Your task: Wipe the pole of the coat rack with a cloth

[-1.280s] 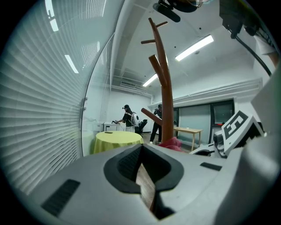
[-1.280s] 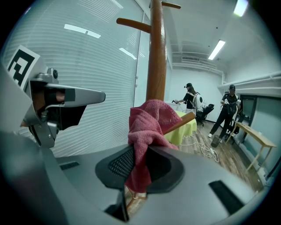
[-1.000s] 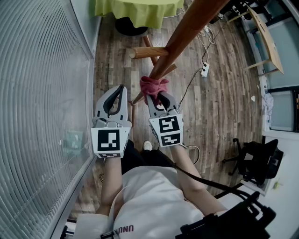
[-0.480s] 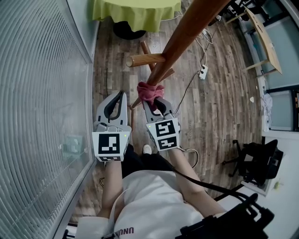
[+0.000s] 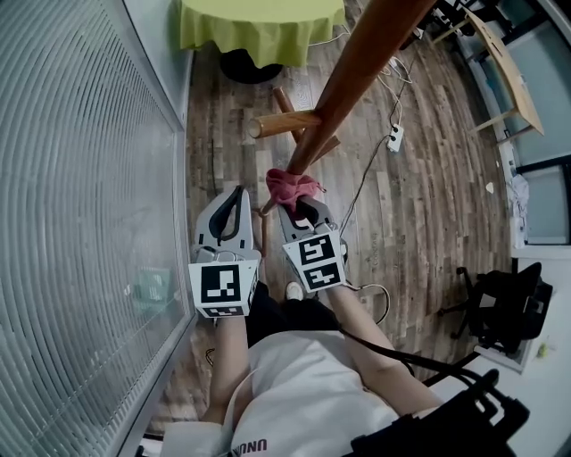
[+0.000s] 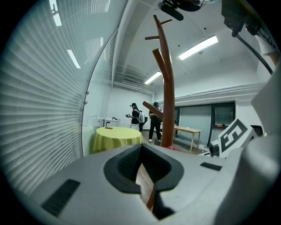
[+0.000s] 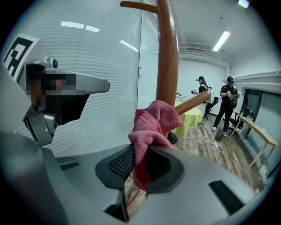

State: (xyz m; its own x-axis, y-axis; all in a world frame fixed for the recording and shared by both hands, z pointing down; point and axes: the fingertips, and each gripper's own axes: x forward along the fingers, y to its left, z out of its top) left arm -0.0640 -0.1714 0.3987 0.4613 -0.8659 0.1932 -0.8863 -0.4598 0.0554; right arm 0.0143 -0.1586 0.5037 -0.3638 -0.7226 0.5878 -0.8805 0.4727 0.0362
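The brown wooden pole [image 5: 357,67] of the coat rack runs from the top of the head view down to its legs on the floor. A pink cloth [image 5: 290,186] is pressed against the pole low down. My right gripper [image 5: 302,203] is shut on the cloth [image 7: 149,127], which bunches up against the pole [image 7: 167,57]. My left gripper [image 5: 234,203] is shut with nothing in it, just left of the pole; the pole [image 6: 168,88] stands ahead of its jaws.
A rack leg [image 5: 284,123] sticks out to the left above the floor. A round table with a yellow-green cloth [image 5: 259,22] stands beyond. A blind-covered glass wall [image 5: 80,178] is on the left. A power strip and cables [image 5: 395,136] lie to the right. Two persons [image 7: 219,103] stand far off.
The right gripper with the cloth has slid slightly down the pole toward the base. The left gripper has stayed beside it, shut.
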